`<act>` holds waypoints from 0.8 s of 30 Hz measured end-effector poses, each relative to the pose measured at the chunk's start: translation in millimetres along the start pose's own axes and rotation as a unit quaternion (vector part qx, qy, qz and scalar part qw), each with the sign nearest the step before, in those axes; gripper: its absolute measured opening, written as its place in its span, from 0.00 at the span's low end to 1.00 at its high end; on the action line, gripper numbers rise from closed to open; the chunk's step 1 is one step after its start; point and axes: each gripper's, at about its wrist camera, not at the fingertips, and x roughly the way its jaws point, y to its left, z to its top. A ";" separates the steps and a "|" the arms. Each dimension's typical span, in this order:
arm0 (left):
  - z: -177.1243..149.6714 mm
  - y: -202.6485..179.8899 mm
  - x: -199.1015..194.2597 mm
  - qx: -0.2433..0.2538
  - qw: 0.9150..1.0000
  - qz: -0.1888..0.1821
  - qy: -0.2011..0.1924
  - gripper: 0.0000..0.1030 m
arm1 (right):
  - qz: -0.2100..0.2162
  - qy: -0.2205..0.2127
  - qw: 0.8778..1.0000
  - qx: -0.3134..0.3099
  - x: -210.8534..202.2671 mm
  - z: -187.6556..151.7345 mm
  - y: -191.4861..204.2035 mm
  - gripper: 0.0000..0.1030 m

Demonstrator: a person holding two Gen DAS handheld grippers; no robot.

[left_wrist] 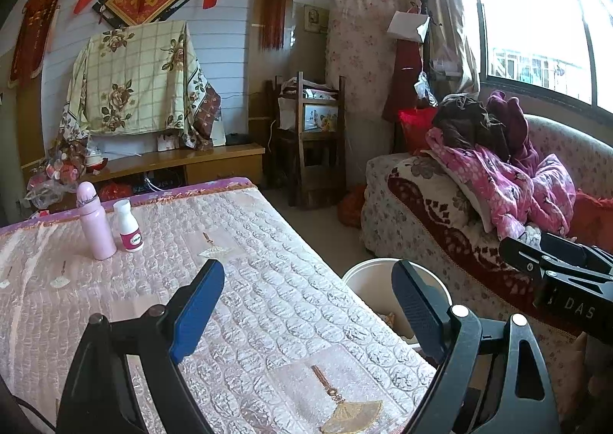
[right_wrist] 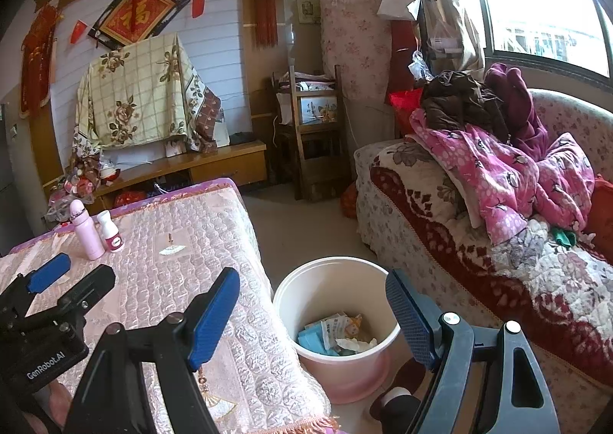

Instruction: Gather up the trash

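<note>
Right tool (right_wrist: 312, 313) — nearest item, blue-padded fingers (right_wrist: 214, 317) spread wide, nothing between them; held over the gap between bench and sofa, above the bin.

Left tool (left_wrist: 306, 309) — likewise released, jaws wide and empty, poised over the bench's near right corner.

Bench (left_wrist: 268, 261) — covered with a quilted pink cloth embroidered with small fans. Nothing loose on the near part of it.

Pink bottle (left_wrist: 94, 225) — upright at the far left end of the bench. White bottle (left_wrist: 128, 227) with a pink label just beside it, on its right, also upright.

Bin (right_wrist: 333, 326) — pale round bucket on the floor, between bench and sofa, close against the bench's corner. Trash (right_wrist: 337, 334) already lies in its bottom: blue wrappers, printed packets, crumpled paper.

Sofa (right_wrist: 479, 273) — floral cover, red-patterned blanket, heap of pink and dark clothing (right_wrist: 509, 166) on top.

Far wall — cloth-draped set on a wooden cabinet (left_wrist: 184, 162), red hangings above; a window at right.
</note>
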 end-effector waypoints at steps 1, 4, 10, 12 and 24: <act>0.0 -0.1 0.0 -0.001 1.000 0.000 0.000 0.87 | 0.000 0.001 1.000 0.000 0.3 -0.1 0.1 0.79; -0.9 0.4 0.8 -0.004 1.000 0.000 0.001 0.87 | 0.000 0.002 1.000 0.000 1.2 0.4 1.2 0.79; -2.2 1.9 2.5 -0.004 1.000 -0.001 0.004 0.87 | 0.001 0.003 1.000 0.001 2.5 0.1 1.4 0.79; -2.8 1.7 2.9 -0.003 1.000 0.000 0.004 0.87 | 0.000 0.003 1.000 0.001 3.1 -0.5 1.1 0.79; -4.0 -0.3 7.7 -0.006 1.000 -0.005 0.013 0.87 | -0.003 0.009 1.000 0.005 5.7 -1.8 -3.1 0.79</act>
